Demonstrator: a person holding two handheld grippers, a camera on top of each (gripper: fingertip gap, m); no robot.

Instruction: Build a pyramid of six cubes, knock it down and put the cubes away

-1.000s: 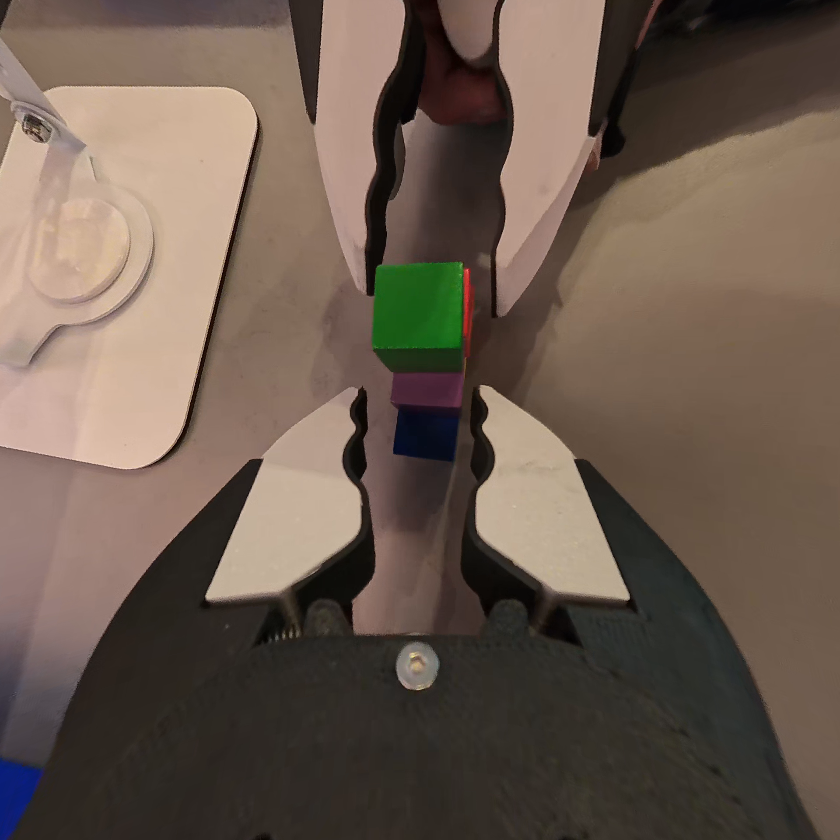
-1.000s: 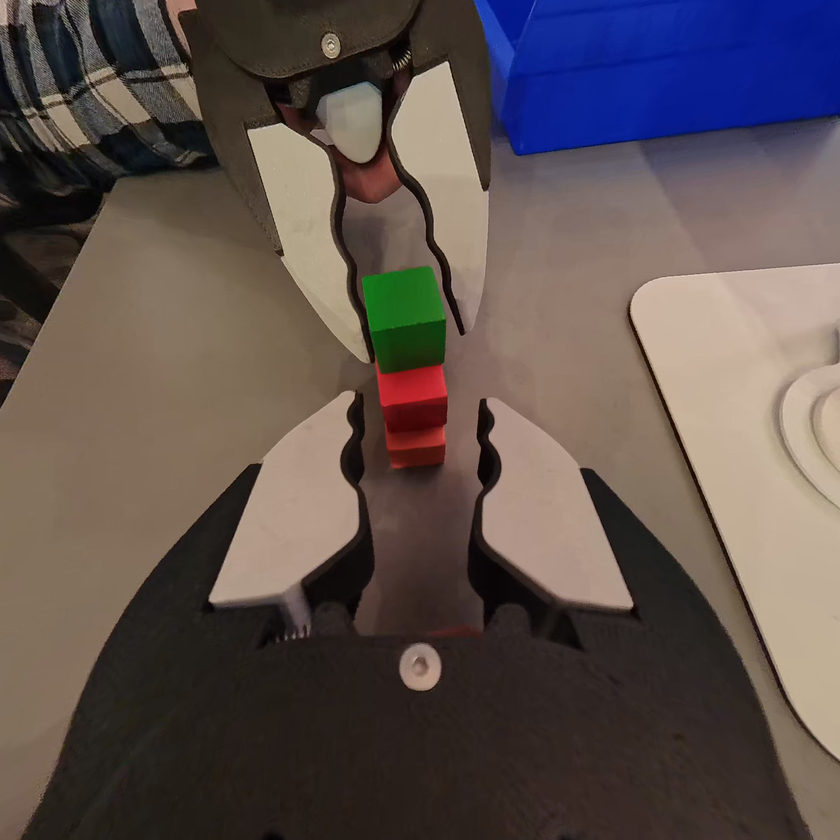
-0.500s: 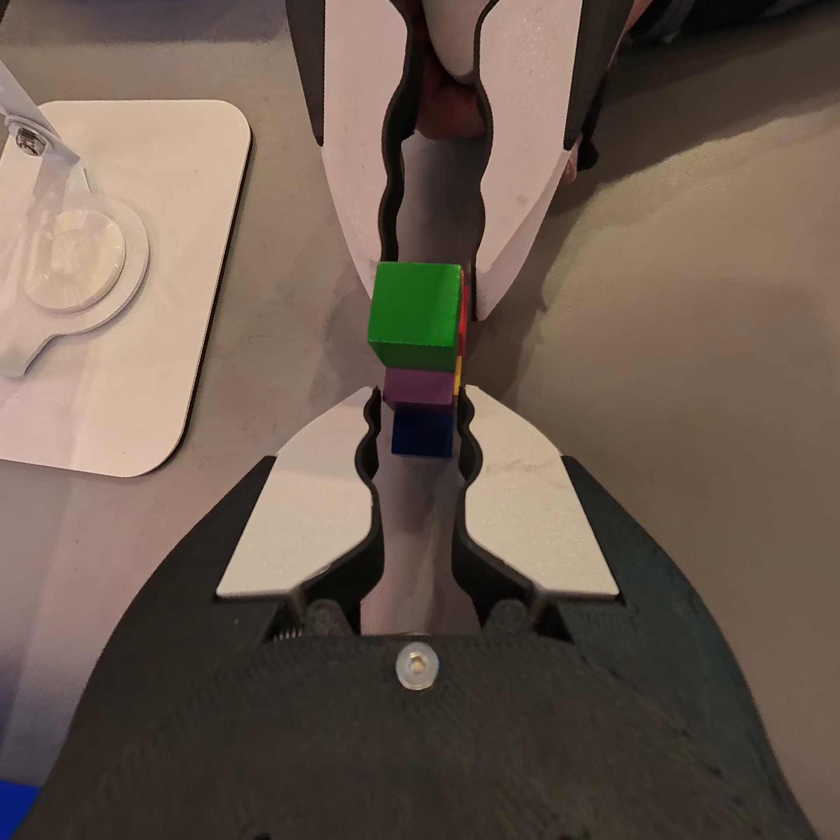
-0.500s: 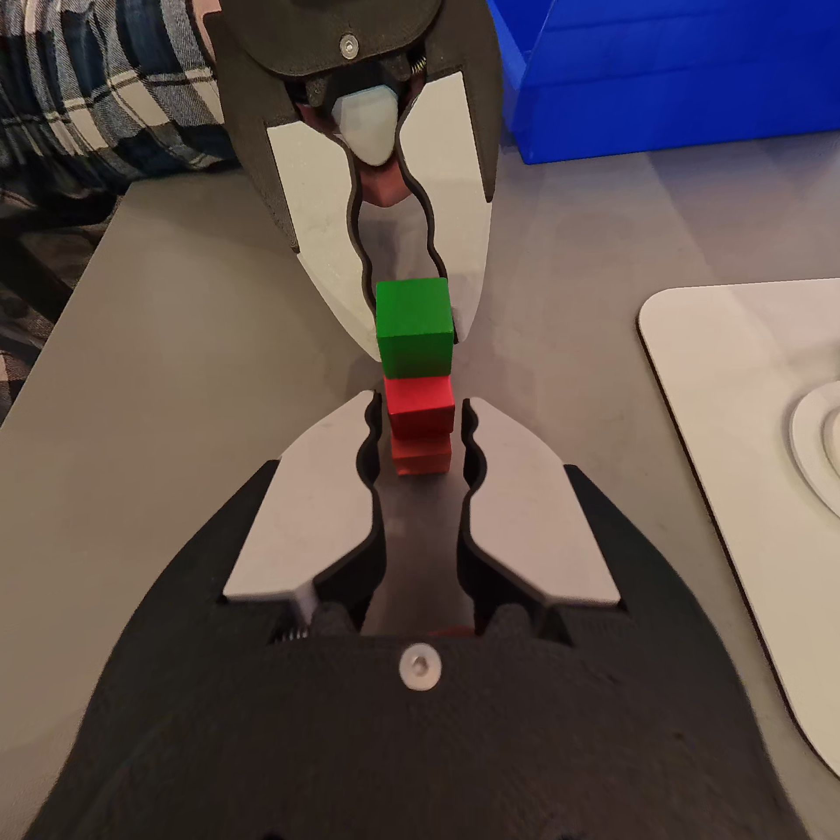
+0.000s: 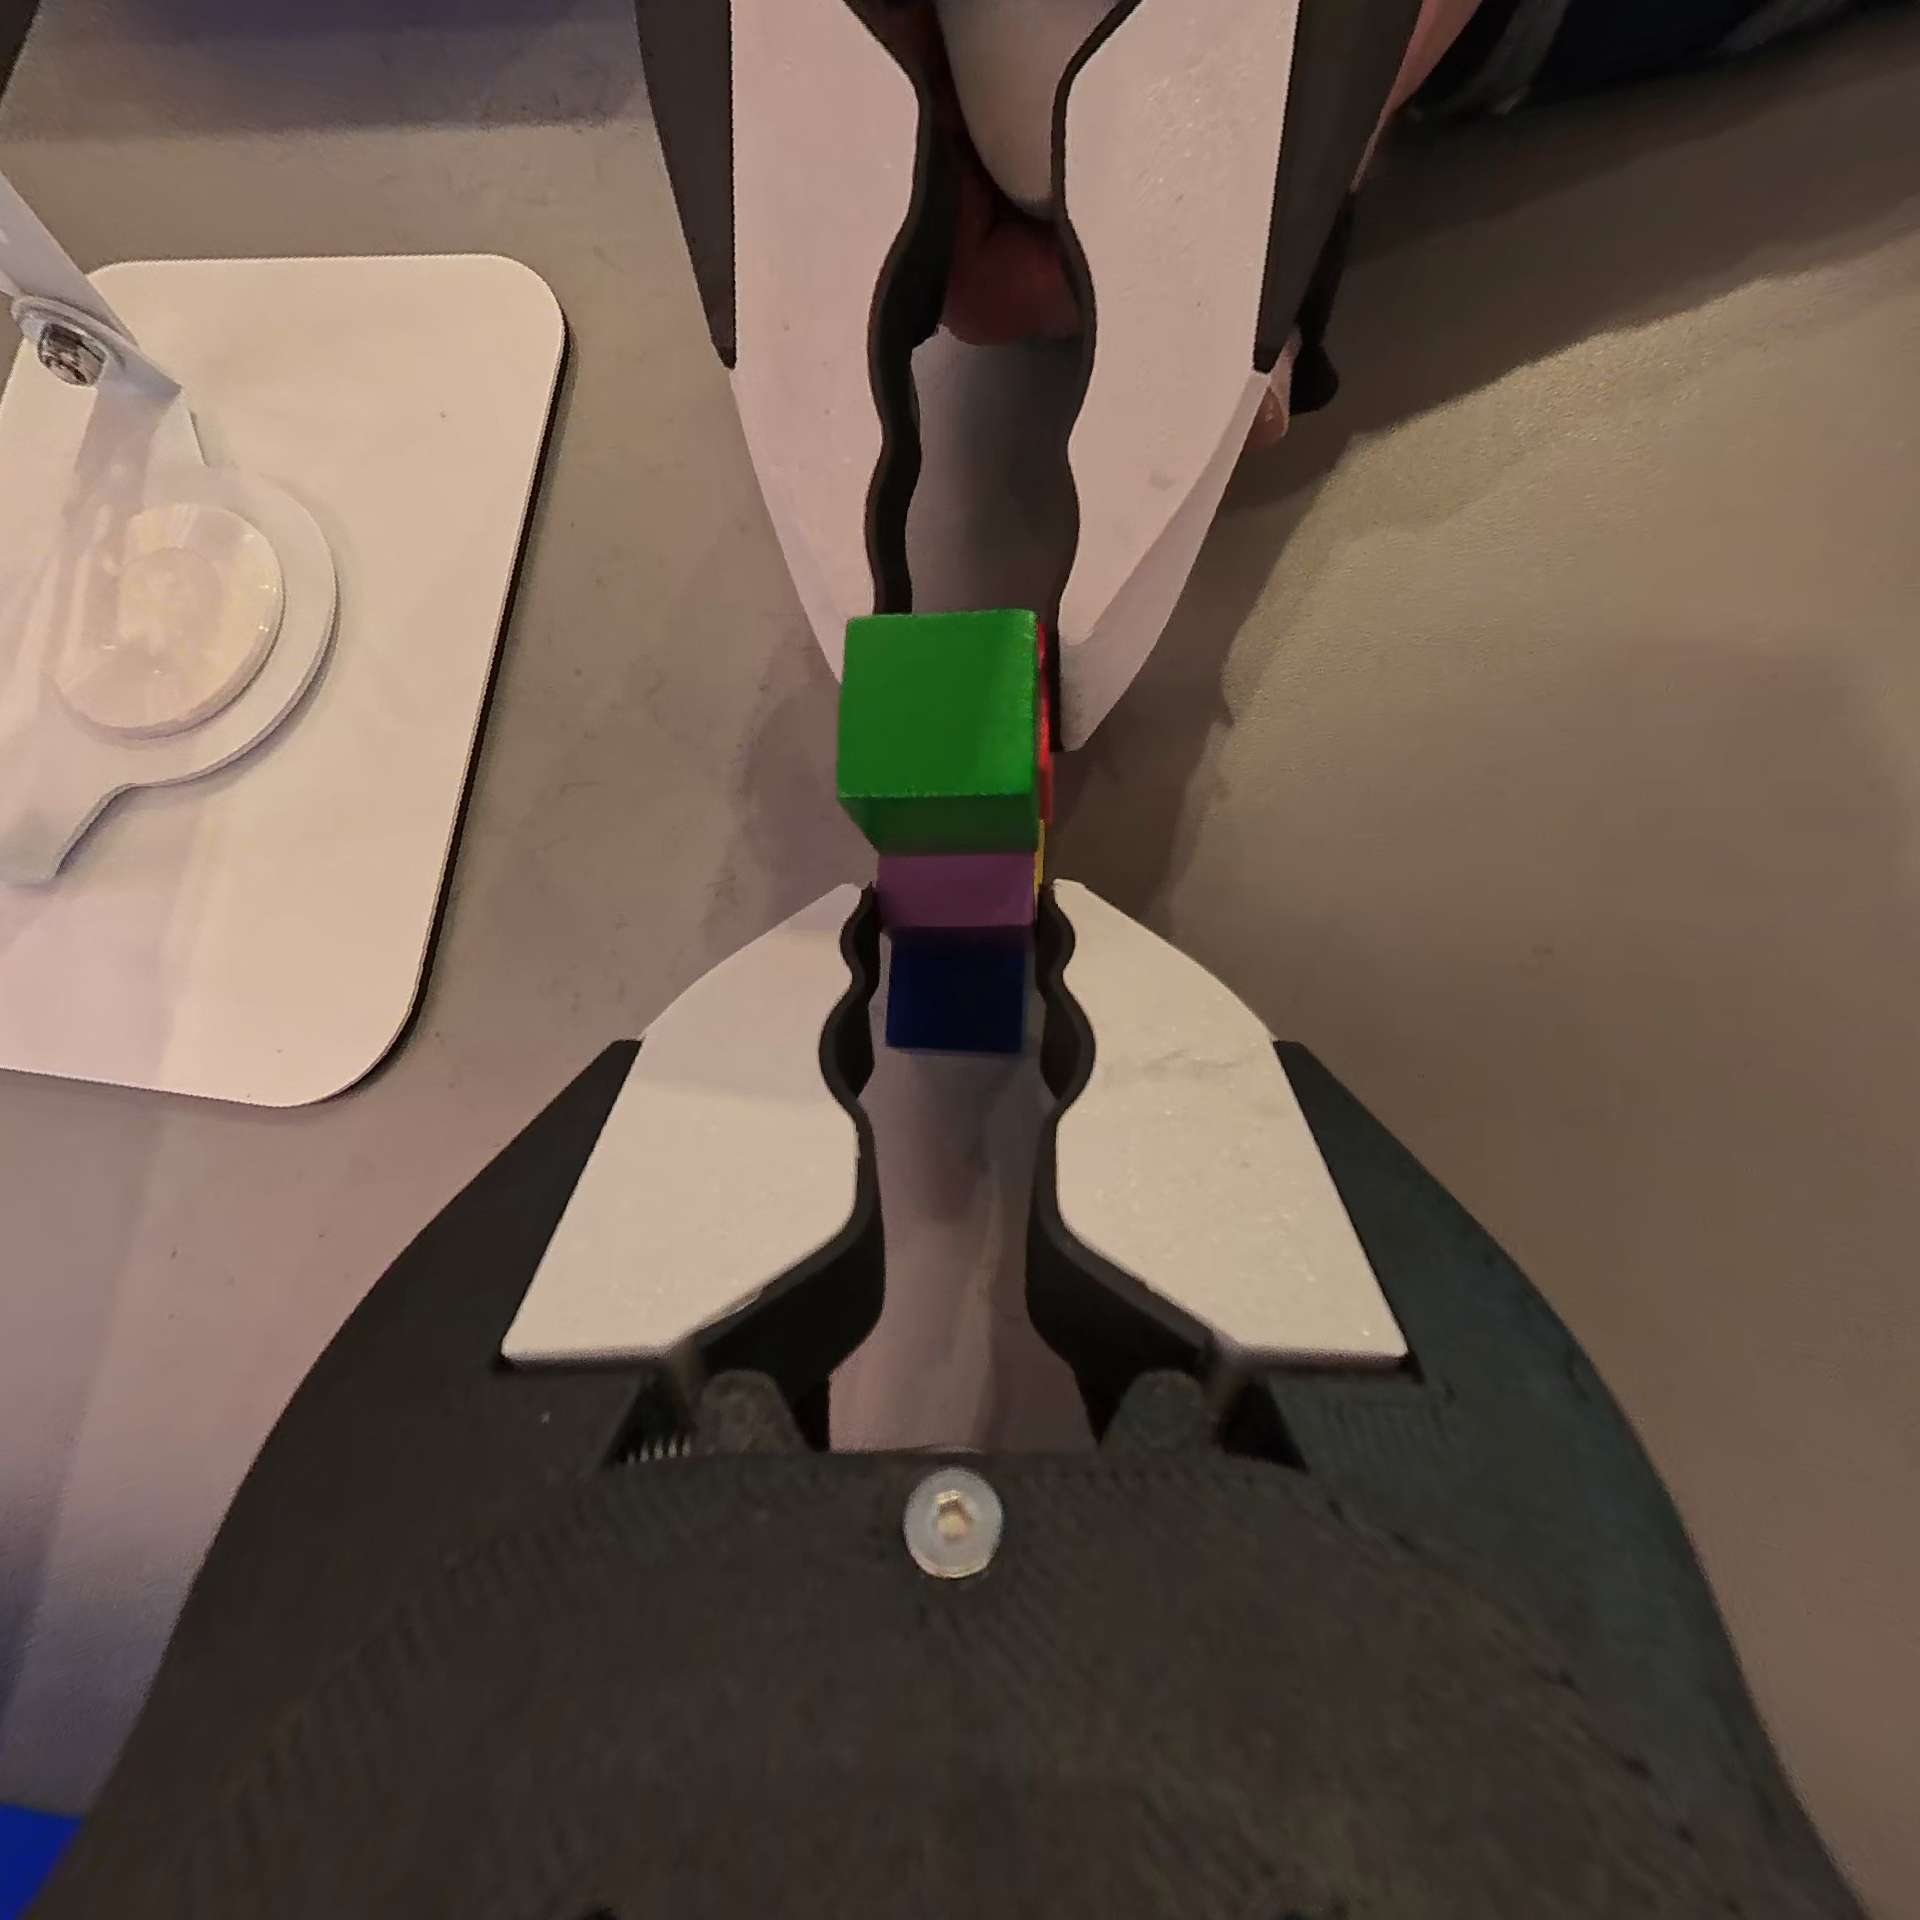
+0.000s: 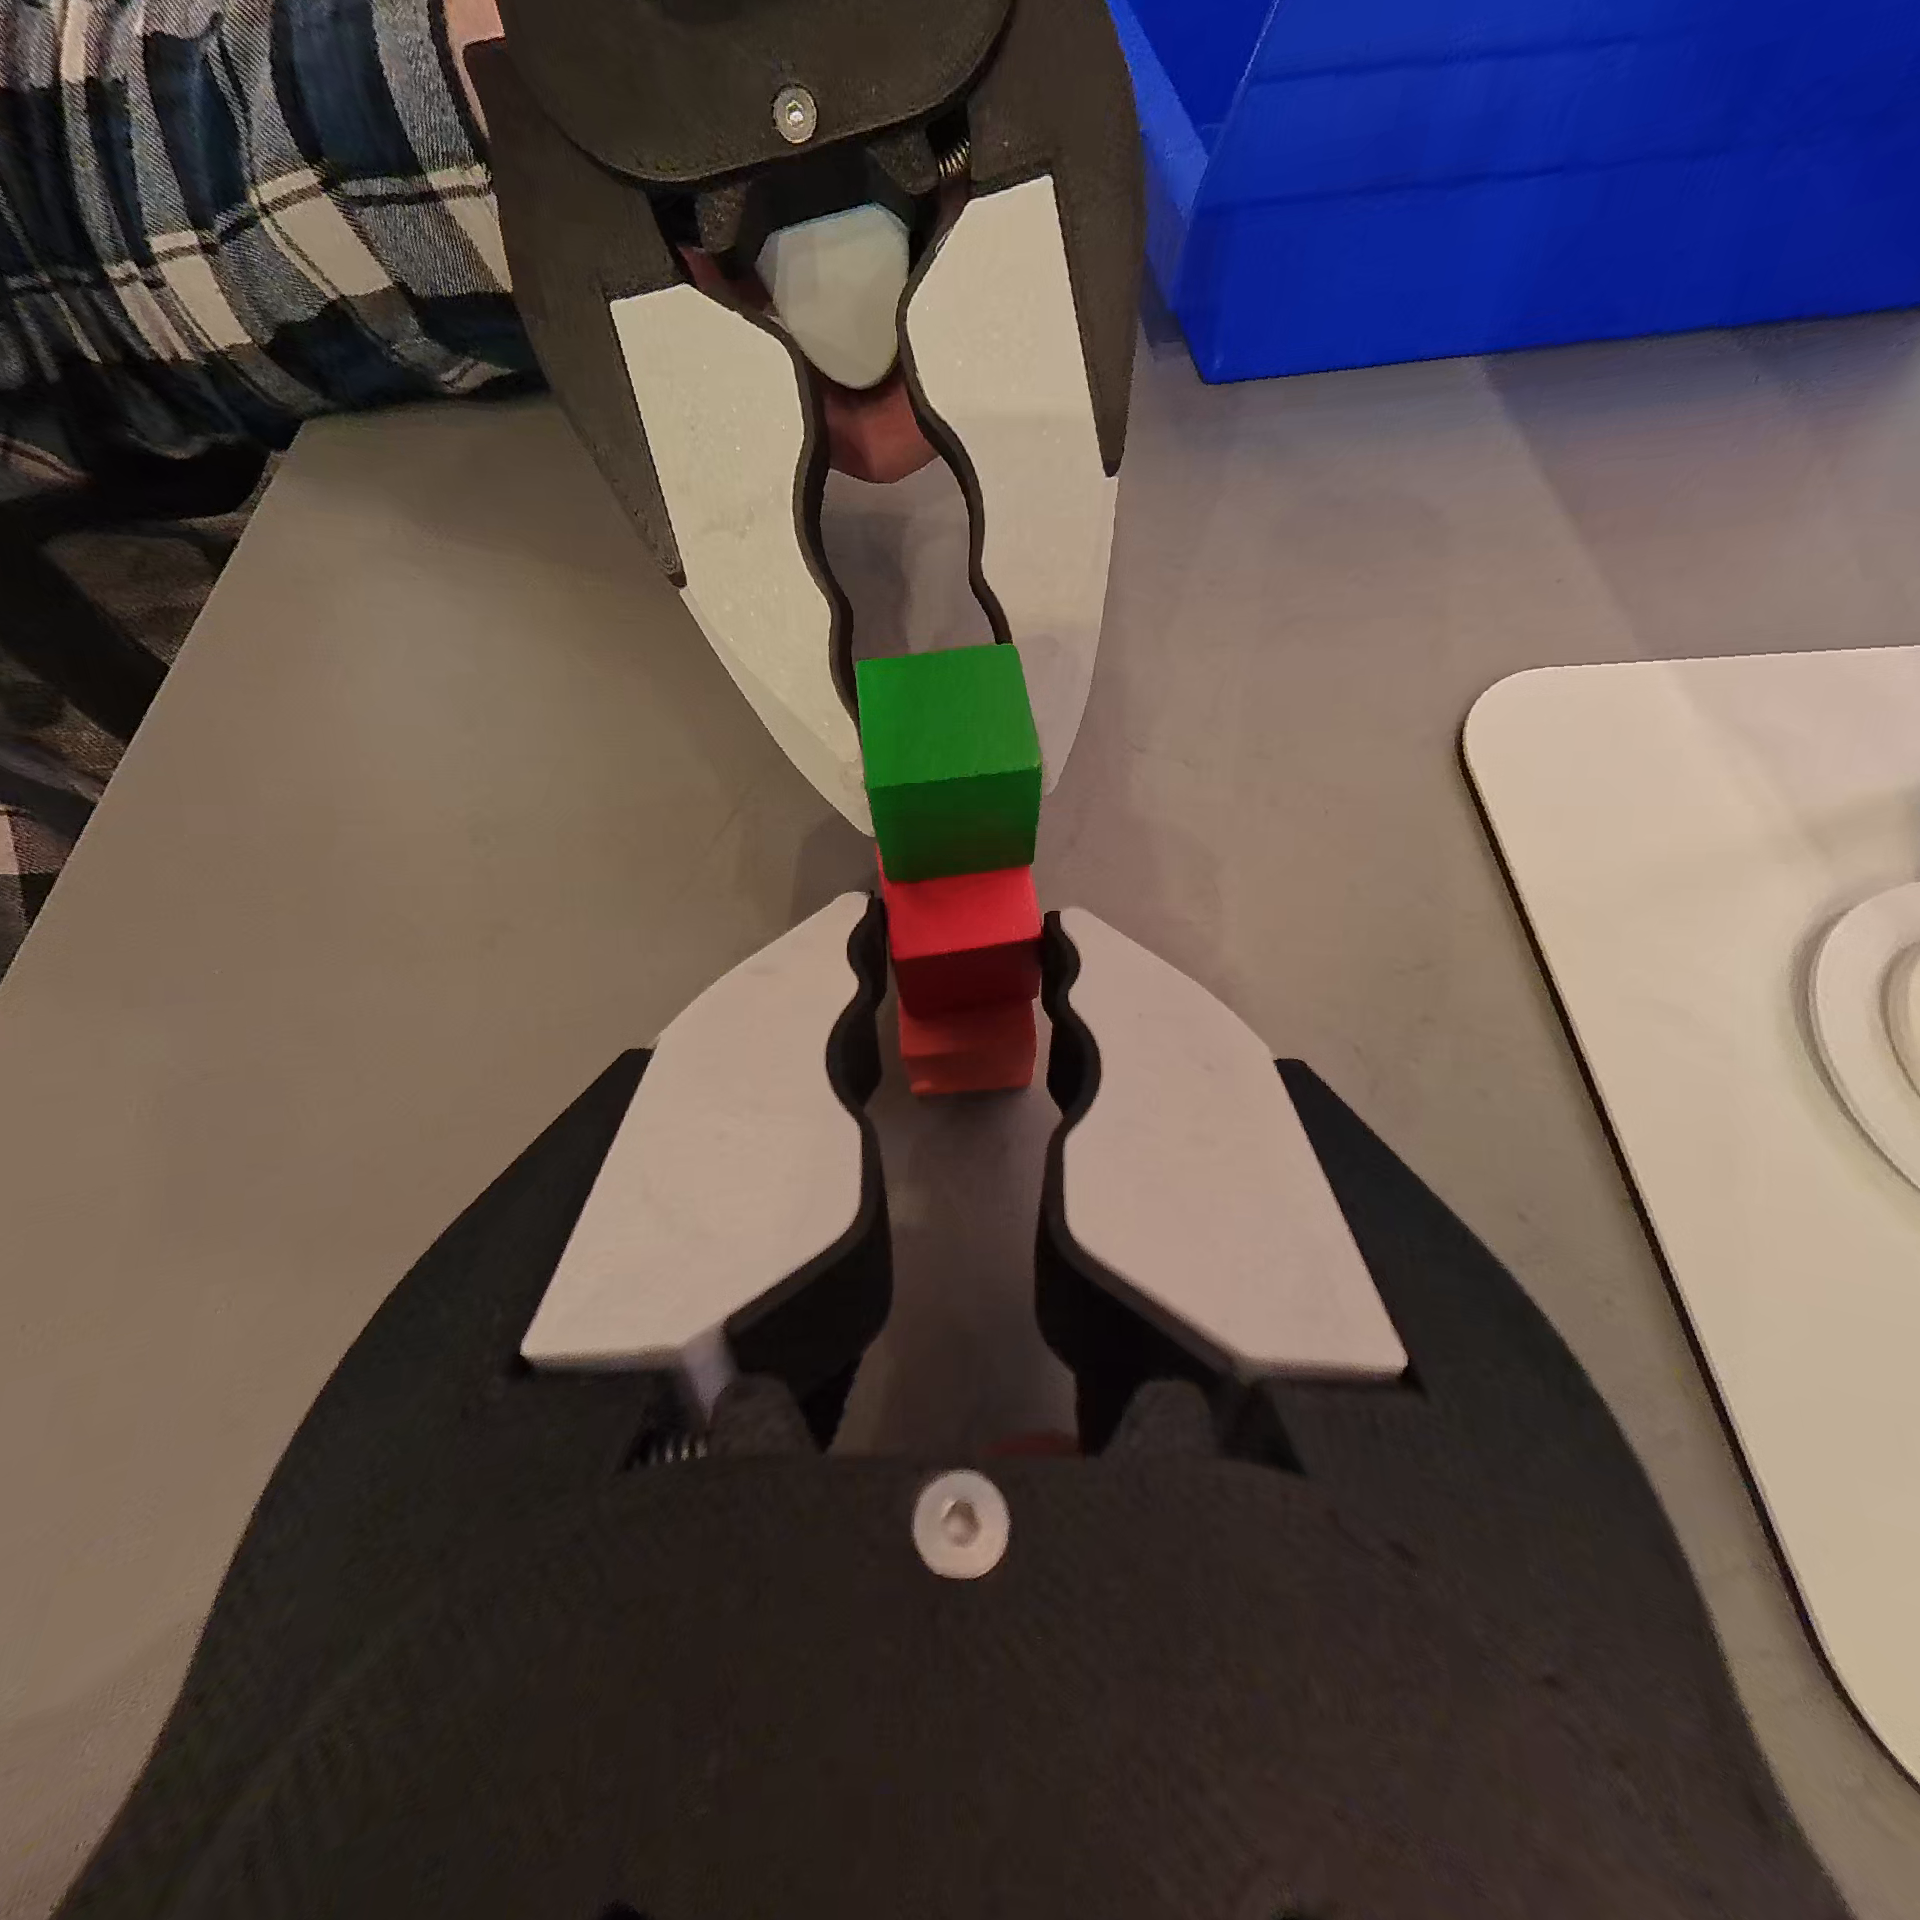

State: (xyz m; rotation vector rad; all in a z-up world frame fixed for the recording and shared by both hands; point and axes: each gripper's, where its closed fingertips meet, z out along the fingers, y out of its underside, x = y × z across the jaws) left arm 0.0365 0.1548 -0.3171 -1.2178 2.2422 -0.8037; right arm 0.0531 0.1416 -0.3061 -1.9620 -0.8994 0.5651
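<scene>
The cube pyramid stands on the grey table and I see it end-on from both sides. A green cube (image 5: 935,707) tops it, also in the right wrist view (image 6: 951,748). My left gripper (image 5: 956,899) is shut on the purple cube (image 5: 956,904) of the middle row, above a blue cube (image 5: 956,997). A yellow sliver (image 5: 1042,862) shows behind. My right gripper (image 6: 961,920) is shut on the red cube (image 6: 966,935) of the middle row, above an orange-red cube (image 6: 971,1055). Each view shows the other gripper's fingers (image 5: 1153,416) (image 6: 727,582) facing it across the pyramid.
A white board with a clear round holder lies left of the pyramid (image 5: 312,623); it is on the right in the right wrist view (image 6: 1714,935). A blue bin (image 6: 1558,177) stands at the back right. A person's plaid sleeve (image 6: 208,187) is beyond the table edge. My two grippers' fingertips are within a few centimetres of each other.
Both grippers moved in toward the pyramid from opposite ends and narrowed their jaws until the pads met the sides of the middle-row cubes. The pyramid has stayed standing.
</scene>
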